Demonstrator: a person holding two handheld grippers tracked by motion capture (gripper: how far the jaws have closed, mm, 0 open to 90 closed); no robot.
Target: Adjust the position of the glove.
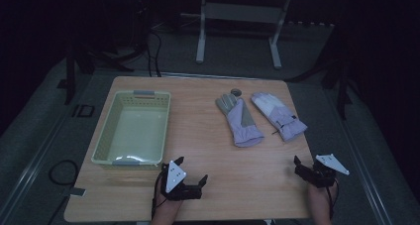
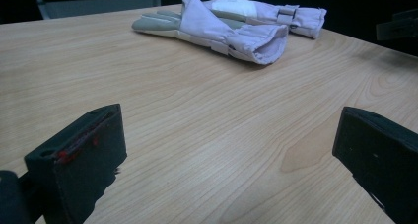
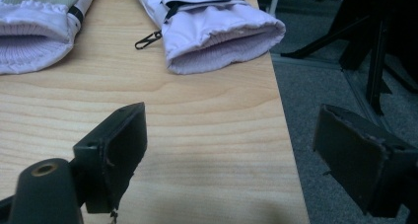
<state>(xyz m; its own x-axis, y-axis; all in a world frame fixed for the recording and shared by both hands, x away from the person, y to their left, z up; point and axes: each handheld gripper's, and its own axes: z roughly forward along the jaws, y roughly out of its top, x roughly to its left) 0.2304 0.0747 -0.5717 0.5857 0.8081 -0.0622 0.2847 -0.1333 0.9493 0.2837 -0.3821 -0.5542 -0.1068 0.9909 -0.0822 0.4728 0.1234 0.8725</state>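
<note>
Two lilac winter gloves lie palm-up side by side on the far right half of the wooden table: the left glove (image 1: 240, 120) (image 2: 222, 29) (image 3: 34, 26) with a grey palm, and the right glove (image 1: 278, 115) (image 2: 266, 12) (image 3: 217, 31) with a small black clip (image 3: 148, 39) on a cord. My left gripper (image 1: 192, 169) (image 2: 230, 120) rests open near the front edge, nothing between its jaws, pointing toward the gloves. At the front right corner my right gripper (image 1: 308, 161) (image 3: 231, 115) is open and holds nothing. It sits just short of the right glove's cuff, with one jaw past the table's edge.
A pale green plastic basket (image 1: 104, 136) stands with nothing in it on the table's left side, just beyond the left gripper. A small round grey object (image 1: 236, 92) lies at the far edge behind the gloves. Dark stands (image 1: 341, 76) and cables surround the table on grey carpet.
</note>
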